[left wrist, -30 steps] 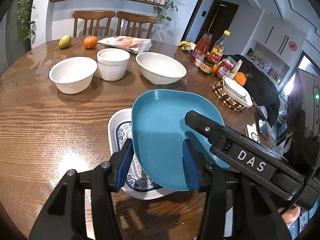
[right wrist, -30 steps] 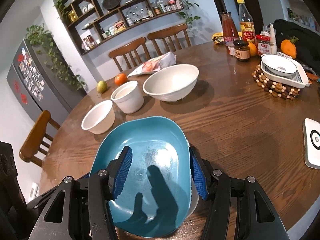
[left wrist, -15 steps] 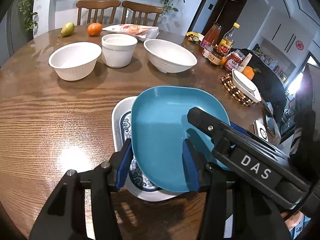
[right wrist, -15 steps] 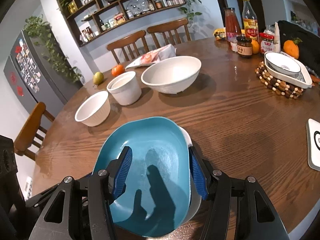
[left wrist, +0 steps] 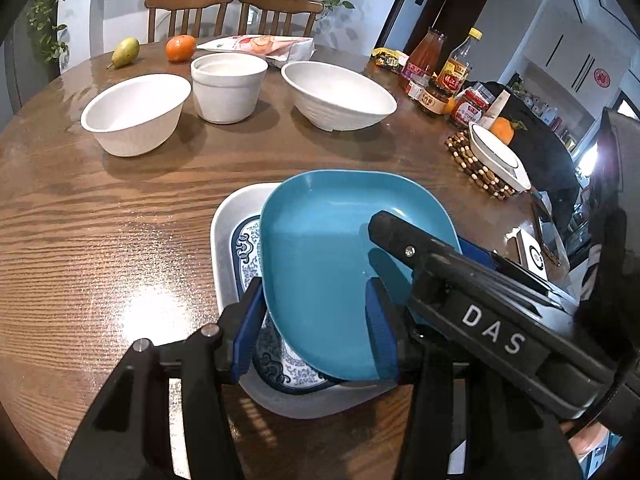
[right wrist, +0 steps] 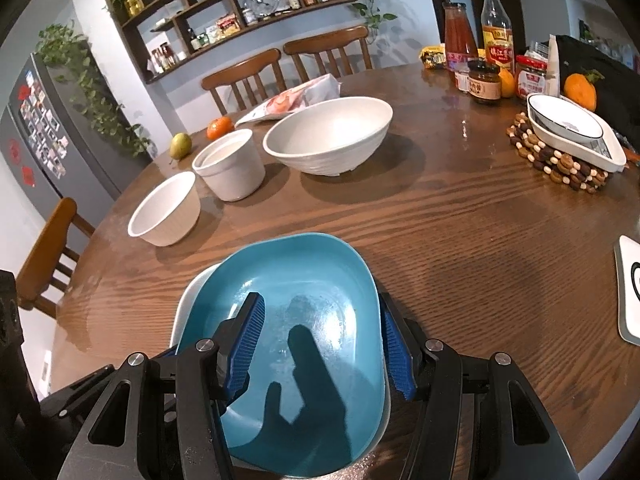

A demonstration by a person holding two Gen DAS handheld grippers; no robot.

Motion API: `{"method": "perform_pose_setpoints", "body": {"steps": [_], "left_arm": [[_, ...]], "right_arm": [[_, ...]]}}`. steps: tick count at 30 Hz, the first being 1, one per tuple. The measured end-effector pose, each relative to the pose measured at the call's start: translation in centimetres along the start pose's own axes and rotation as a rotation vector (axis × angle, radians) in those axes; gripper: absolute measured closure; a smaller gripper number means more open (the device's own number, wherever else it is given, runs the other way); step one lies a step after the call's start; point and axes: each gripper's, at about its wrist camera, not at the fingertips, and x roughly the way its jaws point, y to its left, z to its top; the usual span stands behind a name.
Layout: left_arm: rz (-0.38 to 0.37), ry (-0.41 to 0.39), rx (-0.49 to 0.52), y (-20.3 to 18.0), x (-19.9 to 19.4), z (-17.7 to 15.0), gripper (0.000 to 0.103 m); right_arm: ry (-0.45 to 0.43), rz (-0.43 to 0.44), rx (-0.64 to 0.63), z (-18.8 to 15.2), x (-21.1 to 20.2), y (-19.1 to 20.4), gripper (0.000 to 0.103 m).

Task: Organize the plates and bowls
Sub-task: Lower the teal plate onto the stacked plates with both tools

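Teal rounded-square plate (left wrist: pixel 320 264) sits tilted over white plate with blue pattern (left wrist: pixel 224 248) on round wooden table (left wrist: pixel 100 240). Left gripper (left wrist: pixel 316 328) and right gripper (right wrist: pixel 320 344) each clamp its rim edgewise, jaws part-closed.

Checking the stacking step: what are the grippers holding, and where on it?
Both hold the blue plate: left gripper on its near edge, right gripper on its side edge, above the patterned plate.
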Motion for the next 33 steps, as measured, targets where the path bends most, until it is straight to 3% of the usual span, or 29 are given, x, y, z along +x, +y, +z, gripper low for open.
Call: {"method": "perform_pose_setpoints", "body": {"steps": [19, 33], "left_arm": [[0.006, 0.055, 0.013, -0.1, 0.3, 0.1, 0.054], [0.042, 0.025, 0.032, 0.1, -0.9, -0.1, 0.052]], "right_arm": [[0.010, -0.024, -0.012, -0.1, 0.3, 0.2, 0.043], [0.024, 0.006, -0.022, 0.0, 0.6, 0.7, 0.043]]}}
